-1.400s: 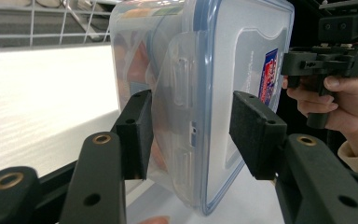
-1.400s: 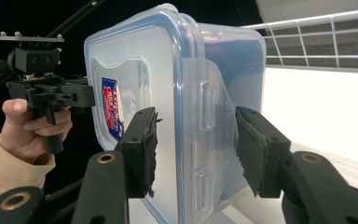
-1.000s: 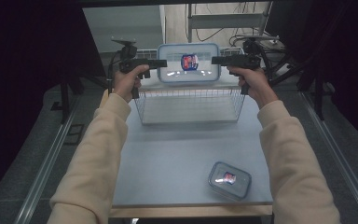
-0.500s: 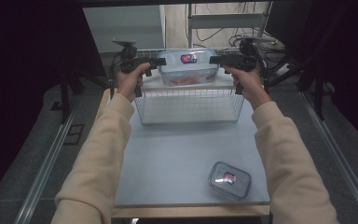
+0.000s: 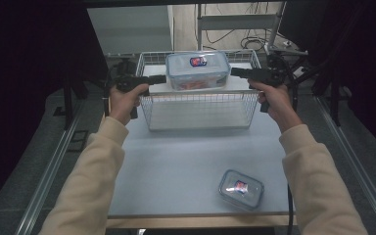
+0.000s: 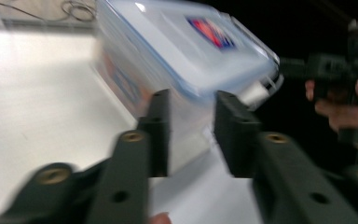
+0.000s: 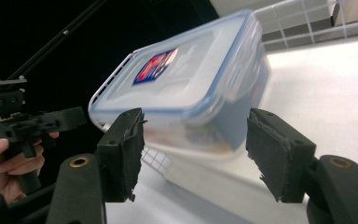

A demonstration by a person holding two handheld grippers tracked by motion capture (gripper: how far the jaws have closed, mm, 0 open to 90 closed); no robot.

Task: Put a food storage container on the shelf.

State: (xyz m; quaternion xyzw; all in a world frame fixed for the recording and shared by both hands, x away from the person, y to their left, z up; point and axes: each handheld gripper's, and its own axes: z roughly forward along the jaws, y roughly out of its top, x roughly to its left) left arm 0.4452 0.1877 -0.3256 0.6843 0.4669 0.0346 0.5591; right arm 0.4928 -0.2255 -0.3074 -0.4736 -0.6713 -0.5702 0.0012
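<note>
A large clear food container (image 5: 197, 71) with a blue-rimmed lid and a red and blue label sits in the wire basket (image 5: 199, 111) at the table's far end. My left gripper (image 5: 162, 78) is at its left end. In the left gripper view the jaws stand apart, with a corner of the container (image 6: 191, 51) between the fingertips (image 6: 161, 121). My right gripper (image 5: 233, 72) is at the right end. Its jaws are wide open, short of the container (image 7: 186, 88).
A small clear lidded container (image 5: 241, 188) lies near the table's front right corner. The pale table top (image 5: 186, 161) stretches between it and the basket. Metal rails run along both sides of the table, and stands and cables lie behind the basket.
The large container went from being held up between both grippers to sitting lower in the basket. Both grippers now have their jaws apart at its ends.
</note>
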